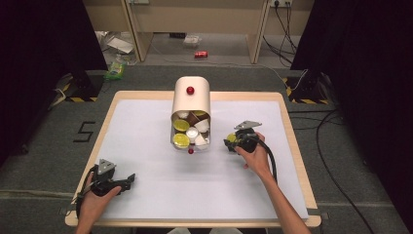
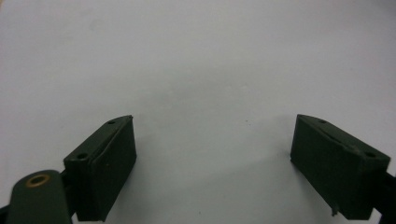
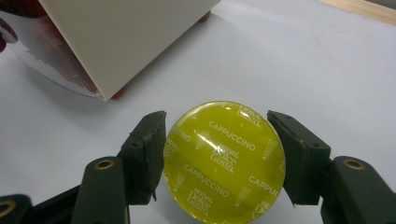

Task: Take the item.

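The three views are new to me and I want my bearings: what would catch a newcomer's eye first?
In the right gripper view, a yellow-green capsule lid printed "Cappuccino" sits between the jaws of the right hand-held gripper, which close on its sides. In the high view, a cream container with a red knob stands mid-table, its open front packed with capsules. The left hand-held gripper rests open near the table's front left.
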Tool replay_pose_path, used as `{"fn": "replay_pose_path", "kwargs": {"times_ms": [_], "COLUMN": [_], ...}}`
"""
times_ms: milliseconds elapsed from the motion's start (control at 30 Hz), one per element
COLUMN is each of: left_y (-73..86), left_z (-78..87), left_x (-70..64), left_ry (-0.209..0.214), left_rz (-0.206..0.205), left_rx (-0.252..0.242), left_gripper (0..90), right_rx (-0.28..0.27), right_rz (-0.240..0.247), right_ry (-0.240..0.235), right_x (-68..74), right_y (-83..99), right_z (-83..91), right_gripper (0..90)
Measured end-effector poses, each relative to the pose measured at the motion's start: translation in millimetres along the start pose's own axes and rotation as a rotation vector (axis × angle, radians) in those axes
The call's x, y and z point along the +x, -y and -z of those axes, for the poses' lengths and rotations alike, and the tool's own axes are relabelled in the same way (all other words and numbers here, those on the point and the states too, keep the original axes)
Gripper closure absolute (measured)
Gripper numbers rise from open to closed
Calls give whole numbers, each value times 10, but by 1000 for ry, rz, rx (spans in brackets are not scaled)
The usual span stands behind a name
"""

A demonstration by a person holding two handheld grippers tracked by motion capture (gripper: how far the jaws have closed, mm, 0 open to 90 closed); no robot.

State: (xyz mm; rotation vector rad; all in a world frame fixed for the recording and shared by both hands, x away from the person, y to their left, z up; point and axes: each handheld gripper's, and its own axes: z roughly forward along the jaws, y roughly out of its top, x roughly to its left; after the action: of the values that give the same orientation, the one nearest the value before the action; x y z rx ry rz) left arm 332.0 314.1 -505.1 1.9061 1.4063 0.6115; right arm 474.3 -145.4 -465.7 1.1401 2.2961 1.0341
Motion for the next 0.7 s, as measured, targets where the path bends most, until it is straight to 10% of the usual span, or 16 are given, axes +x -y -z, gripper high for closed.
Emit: {"fn": "replay_pose_path", "kwargs": {"times_ms": [700], "left_y": [0], "left_z": [0], "left_x": [0], "left_ry": [0], "left_rz": [0], "left_rx": [0], "left_gripper": [135], "right_rx": [27], "right_rz": [9], "right_ry": [-19], "right_x": [45], "right_y": [23], "right_z": [-120], "right_gripper": [395]}}
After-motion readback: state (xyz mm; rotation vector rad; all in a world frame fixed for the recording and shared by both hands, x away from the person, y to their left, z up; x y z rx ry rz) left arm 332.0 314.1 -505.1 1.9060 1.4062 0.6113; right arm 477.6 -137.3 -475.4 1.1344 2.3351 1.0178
